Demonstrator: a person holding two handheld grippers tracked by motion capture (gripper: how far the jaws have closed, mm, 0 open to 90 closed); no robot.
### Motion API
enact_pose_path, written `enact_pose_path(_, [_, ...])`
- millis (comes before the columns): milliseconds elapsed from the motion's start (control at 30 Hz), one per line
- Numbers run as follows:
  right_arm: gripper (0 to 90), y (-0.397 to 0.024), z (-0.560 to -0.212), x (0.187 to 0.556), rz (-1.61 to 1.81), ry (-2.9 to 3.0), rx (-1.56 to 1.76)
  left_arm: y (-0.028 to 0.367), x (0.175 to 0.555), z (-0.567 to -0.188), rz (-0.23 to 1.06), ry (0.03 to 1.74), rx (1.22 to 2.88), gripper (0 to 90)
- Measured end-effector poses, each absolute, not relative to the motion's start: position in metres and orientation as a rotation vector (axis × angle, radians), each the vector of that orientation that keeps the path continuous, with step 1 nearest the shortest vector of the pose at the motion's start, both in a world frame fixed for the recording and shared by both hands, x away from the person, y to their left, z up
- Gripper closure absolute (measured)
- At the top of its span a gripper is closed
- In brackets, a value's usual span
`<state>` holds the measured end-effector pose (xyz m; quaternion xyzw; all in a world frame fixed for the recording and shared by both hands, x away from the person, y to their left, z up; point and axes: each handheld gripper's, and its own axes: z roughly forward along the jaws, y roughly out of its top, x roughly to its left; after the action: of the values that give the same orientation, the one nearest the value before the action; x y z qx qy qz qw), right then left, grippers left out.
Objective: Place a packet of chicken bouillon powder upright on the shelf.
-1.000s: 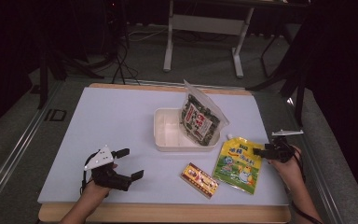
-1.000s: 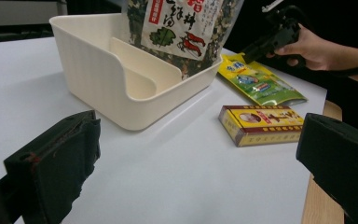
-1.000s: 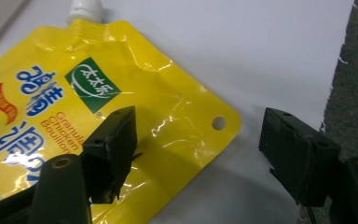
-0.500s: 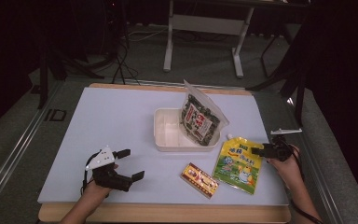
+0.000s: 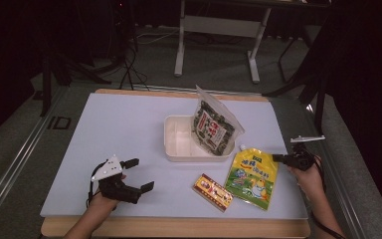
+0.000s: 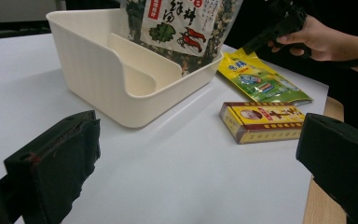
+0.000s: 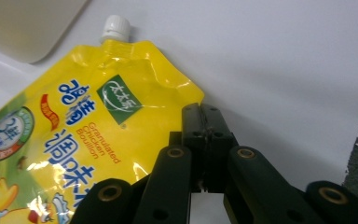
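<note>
Right forearm in from the bottom right corner of the high view, hand wrapped round the right gripper (image 5: 281, 159), held low and level, aimed leftward across the white table top (image 5: 129, 124). Jaws just closing, now pressed flat together in the right gripper view, tips at the right edge of the glossy yellow stand-up pouch with the white screw cap (image 7: 74, 126). Whether a sliver of the edge is pinched, impossible to tell.

Lying flat at the right front of the table, just right of the small yellow-and-red carton (image 5: 212, 185) and in front of the cream plastic bin (image 5: 174, 149). Long axis running near to far, tilted a little: white cap pointing away toward the bin's near right corner, wide base toward the table's front edge.

Left hand resting near the front left, left gripper (image 5: 140, 175) angled right toward the carton, jaws spread wide, nothing between them. In the bin, upright and leaning, the clear bag of dark dried food (image 5: 211, 127).
</note>
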<state>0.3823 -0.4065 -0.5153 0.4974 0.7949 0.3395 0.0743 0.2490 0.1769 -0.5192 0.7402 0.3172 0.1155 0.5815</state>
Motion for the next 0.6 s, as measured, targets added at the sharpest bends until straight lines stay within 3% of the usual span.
enact_pose_path(367, [90.0, -0.383, -0.487, 0.368, 0.868, 2.328, 1.354, 0.174, 0.249, -0.518, 0.293, 0.694, 1.74, 0.0])
enact_pose_path(600, [90.0, -0.375, -0.463, 0.354, 0.882, 2.292, 1.237, 0.17, 0.249, -0.517, 0.243, 0.69, 1.753, 0.7])
